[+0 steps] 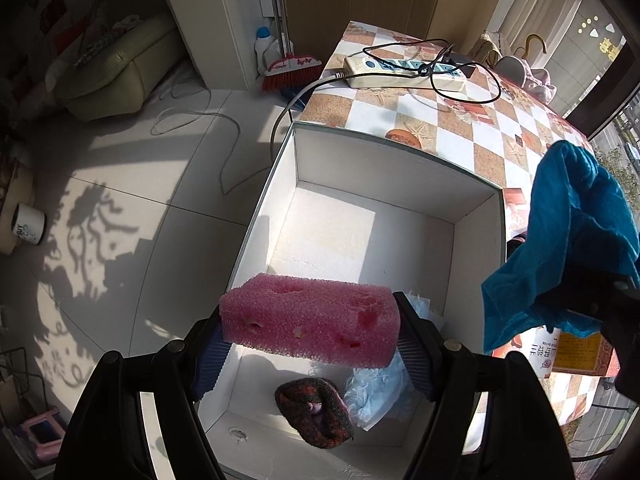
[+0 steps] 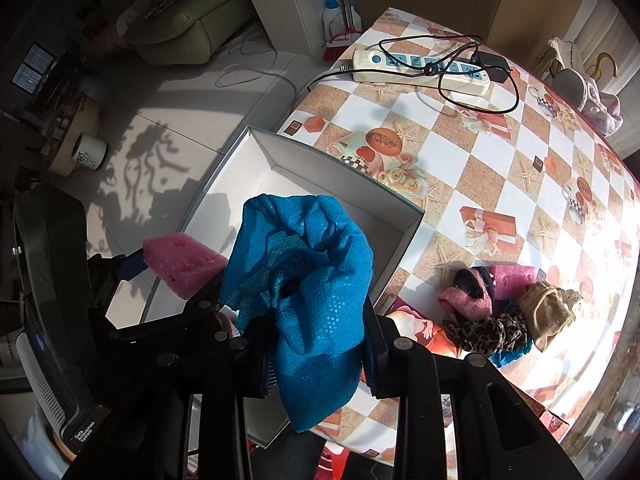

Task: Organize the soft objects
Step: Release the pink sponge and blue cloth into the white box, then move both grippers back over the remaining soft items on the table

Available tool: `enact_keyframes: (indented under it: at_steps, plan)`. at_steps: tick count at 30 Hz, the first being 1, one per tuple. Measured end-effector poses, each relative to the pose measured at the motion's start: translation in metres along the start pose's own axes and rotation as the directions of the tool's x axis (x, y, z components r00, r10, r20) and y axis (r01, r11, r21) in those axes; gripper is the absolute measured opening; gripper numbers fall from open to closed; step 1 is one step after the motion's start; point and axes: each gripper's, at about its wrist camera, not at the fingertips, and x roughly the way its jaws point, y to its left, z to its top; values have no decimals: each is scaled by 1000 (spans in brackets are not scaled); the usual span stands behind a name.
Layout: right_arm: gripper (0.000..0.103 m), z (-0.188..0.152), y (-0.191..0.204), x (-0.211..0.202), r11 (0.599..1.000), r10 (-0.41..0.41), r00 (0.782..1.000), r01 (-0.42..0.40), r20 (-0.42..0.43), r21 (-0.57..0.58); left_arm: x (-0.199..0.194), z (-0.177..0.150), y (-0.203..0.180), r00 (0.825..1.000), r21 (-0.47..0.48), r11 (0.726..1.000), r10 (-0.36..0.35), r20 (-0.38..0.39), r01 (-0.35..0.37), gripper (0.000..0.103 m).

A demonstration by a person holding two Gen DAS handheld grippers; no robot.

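While clamped: sponge (image 1: 310, 322) between left tongs (image 1: 316, 344).

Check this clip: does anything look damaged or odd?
The pink sponge in the left gripper has gouged holes and pits. The white box overhangs the table edge. Nothing spilled.

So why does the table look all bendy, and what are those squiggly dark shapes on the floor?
Left wrist view: the fisheye lens curves the table; sunlight throws leafy shadows on the floor. Right wrist view: glare whitens the table's right side.
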Motion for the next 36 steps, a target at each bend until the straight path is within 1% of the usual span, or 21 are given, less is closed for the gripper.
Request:
enact_keyframes:
  at_steps: [8, 10, 11, 12, 14, 16, 17, 18, 19, 20, 21, 23, 24, 25, 26, 27, 33, 36]
  plan:
    - [34, 4, 1, 6, 1000, -2, 1000, 2, -21, -1, 2, 1, -1, 1000, 4, 1000, -10, -3, 10, 79]
    - [38, 5, 1, 7, 1000, -4, 1000, 4, -24, -2, 5, 1, -2, 1000, 3, 1000, -13, -19, 13, 80]
    - [49, 5, 2, 7, 1000, -10, 1000, 10, -22, -4, 6, 1, -1, 999, -1, 1000, -15, -29, 15, 80]
    - [54, 6, 2, 6, 1000, -18, 1000, 17, -16, -5, 8, 1, -2, 999, -8, 1000, -17, -42, 17, 80]
    - [54, 6, 1, 6, 1000, -16, 1000, 16, -14, -4, 10, -1, -1, 998, -17, 1000, -25, -52, 25, 81]
    - [54, 7, 0, 6, 1000, -15, 1000, 15, -20, 1, 10, -2, -2, 998, -20, 999, -31, -47, 30, 89]
    - [54, 6, -1, 6, 1000, -15, 1000, 15, -22, 4, 9, -3, -1, 999, -25, 999, -35, -35, 35, 91]
    - [60, 6, -2, 6, 1000, -14, 1000, 15, -24, 8, 6, -3, 0, 999, -32, 999, -43, -14, 43, 91]
    - [67, 6, -3, 6, 1000, -15, 1000, 15, -25, 15, 4, -4, 1, 999, -37, 998, -52, 0, 52, 94]
    - [86, 4, -5, 4, 1000, -14, 1000, 15, -21, 25, 2, -3, 2, 998, -45, 997, -64, 10, 65, 101]
    - [95, 4, -7, 3, 999, -10, 1000, 11, -13, 37, 0, -3, 4, 996, -60, 994, -87, 21, 88, 103]
    - [96, 4, -10, 2, 998, 6, 1000, -5, -19, 58, -3, -2, 8, 991, -84, 988, -125, 42, 128, 103]
    - [96, 4, -11, 3, 998, 13, 999, -11, -32, 65, -5, -2, 10, 988, -92, 985, -141, 64, 147, 103]
    - [96, 4, -12, 4, 997, 20, 999, -16, -46, 72, -8, -2, 11, 985, -96, 983, -150, 84, 158, 103]
    - [98, 3, -14, 5, 997, 27, 998, -23, -59, 77, -10, -1, 12, 984, -95, 982, -155, 91, 163, 103]
    - [103, 3, -15, 6, 996, 33, 997, -28, -64, 83, -11, 0, 11, 983, -92, 982, -157, 92, 165, 103]
    - [103, -4, -19, 1, 994, 53, 997, -46, -64, 94, -16, -3, 10, 983, -77, 981, -171, 69, 177, 103]
    - [103, -9, -28, -4, 991, 64, 996, -56, -62, 119, -21, -5, 5, 982, -53, 982, -181, 60, 184, 103]
